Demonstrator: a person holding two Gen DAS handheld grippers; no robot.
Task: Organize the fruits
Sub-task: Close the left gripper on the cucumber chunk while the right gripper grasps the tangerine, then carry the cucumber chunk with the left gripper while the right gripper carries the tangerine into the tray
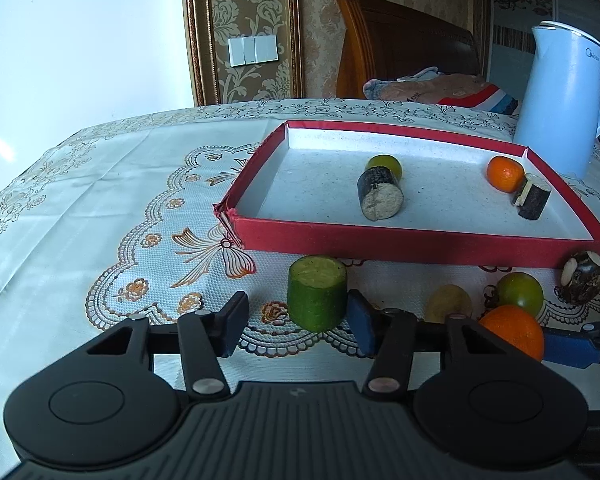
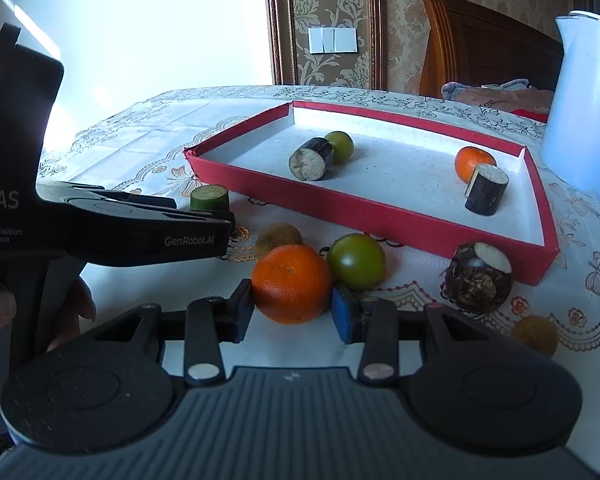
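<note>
1. My left gripper (image 1: pixel 296 326) has the upright green cylinder piece (image 1: pixel 317 298) between its fingers. The blue pad touches its right side; the dark left pad stands clear of it with a gap, so I count these jaws as partly open and not clamping.
2. My right gripper (image 2: pixel 293 314) is closed on the orange (image 2: pixel 291 283), with both pads against its sides; the fruit sits on the tablecloth (image 1: pixel 100 184).
3. Just beyond the orange I see a green tomato (image 2: pixel 356 261), and to the right of my right fingers a dark peeled chunk (image 2: pixel 479 278).
4. A brownish round fruit (image 2: pixel 278 238) lies ahead and left of the orange, near the left gripper's tip.
5. Farther ahead of both tools is the red tray (image 1: pixel 400 246). It holds a dark cylinder (image 1: pixel 381 194) touching a green fruit (image 1: pixel 388 164), and a small orange (image 1: pixel 505 173) beside another dark piece (image 1: pixel 531 197).
6. A pale blue kettle (image 1: pixel 566 100) stands past the tray's right end.
</note>
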